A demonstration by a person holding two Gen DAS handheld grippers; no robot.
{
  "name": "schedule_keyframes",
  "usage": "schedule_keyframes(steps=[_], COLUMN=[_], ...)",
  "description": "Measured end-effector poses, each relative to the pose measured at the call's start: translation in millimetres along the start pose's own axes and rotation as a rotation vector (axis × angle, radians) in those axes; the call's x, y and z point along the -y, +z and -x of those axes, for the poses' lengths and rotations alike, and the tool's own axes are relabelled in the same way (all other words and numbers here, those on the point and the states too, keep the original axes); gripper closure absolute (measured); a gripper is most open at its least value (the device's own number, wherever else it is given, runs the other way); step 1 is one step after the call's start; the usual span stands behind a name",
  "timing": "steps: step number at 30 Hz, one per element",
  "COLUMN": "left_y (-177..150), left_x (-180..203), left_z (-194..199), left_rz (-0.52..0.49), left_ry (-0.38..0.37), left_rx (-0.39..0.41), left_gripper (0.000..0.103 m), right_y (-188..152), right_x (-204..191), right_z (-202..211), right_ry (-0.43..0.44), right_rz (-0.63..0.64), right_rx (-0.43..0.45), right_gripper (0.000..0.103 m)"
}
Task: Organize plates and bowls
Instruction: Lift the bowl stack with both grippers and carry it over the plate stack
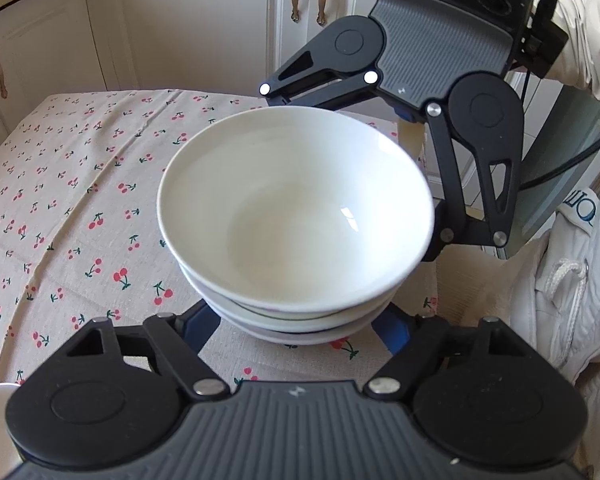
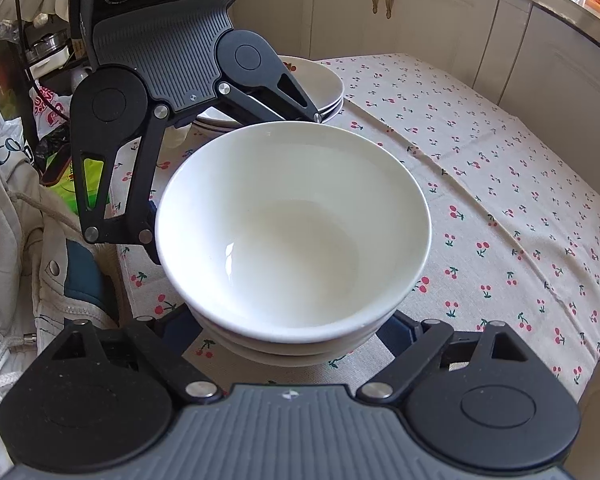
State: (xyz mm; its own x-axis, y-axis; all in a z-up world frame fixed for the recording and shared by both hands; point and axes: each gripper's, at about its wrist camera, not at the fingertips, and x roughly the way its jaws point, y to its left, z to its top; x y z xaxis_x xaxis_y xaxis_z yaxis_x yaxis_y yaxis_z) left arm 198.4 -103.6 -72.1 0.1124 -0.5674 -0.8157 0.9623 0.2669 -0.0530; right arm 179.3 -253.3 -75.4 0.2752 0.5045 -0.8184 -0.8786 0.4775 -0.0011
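both grippers bracket a stack of white bowls [image 1: 296,216] on the cherry-print tablecloth [image 1: 80,200], left gripper [image 1: 300,330] and right gripper [image 2: 296,332] at opposite sides low on the stack; whether their fingers press it cannot be told. a clean lift likely needs even, level squeezing, clear of the plates [image 2: 320,84] behind.

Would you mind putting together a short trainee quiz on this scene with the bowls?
1. True or false: the stack of white bowls stands on the cherry-print tablecloth.
2. In the right wrist view, what sits on the cloth beyond the bowls? A) a stack of plates B) a frying pan C) a bottle
3. How are the left claw and the right claw placed about the stack?
Key: 1 true. 2 A. 3 On opposite sides, facing each other, fingers flanking its base.
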Motion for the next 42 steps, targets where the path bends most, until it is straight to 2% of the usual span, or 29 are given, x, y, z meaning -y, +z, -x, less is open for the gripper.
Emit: schedule_keyframes(steps=[16,25,36,37,42], left_y=[2.5,-3.1,-37.7,-41.8,-64.4], left_x=[0.2,2.5,-8.0,-10.2,-23.9], left_z=[0.4,24.3,83.3,87.8,108.4], left_rz=[-0.019,-0.004,0.049,0.058,0.108], left_ry=[0.007,0.046,0.176,0.19,0.252], left_rx=[0.005,0.041,0.091,0.091,0.089], left_gripper=[0.022,0.022,0.022,0.022,0.022], right_y=[0.2,16.7,80.2,95.4,129.4], right_x=[-3.6,-9.0,-28.0,-31.5,-37.4], right_z=[4.1,12.7,4.2,-2.6,-24.6], right_ry=[-0.019,-0.03,-0.029,-0.027,-0.006], right_rz=[-0.013,0.021,0.155,0.189,0.263], right_rx=[-0.001,-0.001,0.024,0.024,0.028], right_gripper=[0.009,0.009,0.009,0.009,0.009])
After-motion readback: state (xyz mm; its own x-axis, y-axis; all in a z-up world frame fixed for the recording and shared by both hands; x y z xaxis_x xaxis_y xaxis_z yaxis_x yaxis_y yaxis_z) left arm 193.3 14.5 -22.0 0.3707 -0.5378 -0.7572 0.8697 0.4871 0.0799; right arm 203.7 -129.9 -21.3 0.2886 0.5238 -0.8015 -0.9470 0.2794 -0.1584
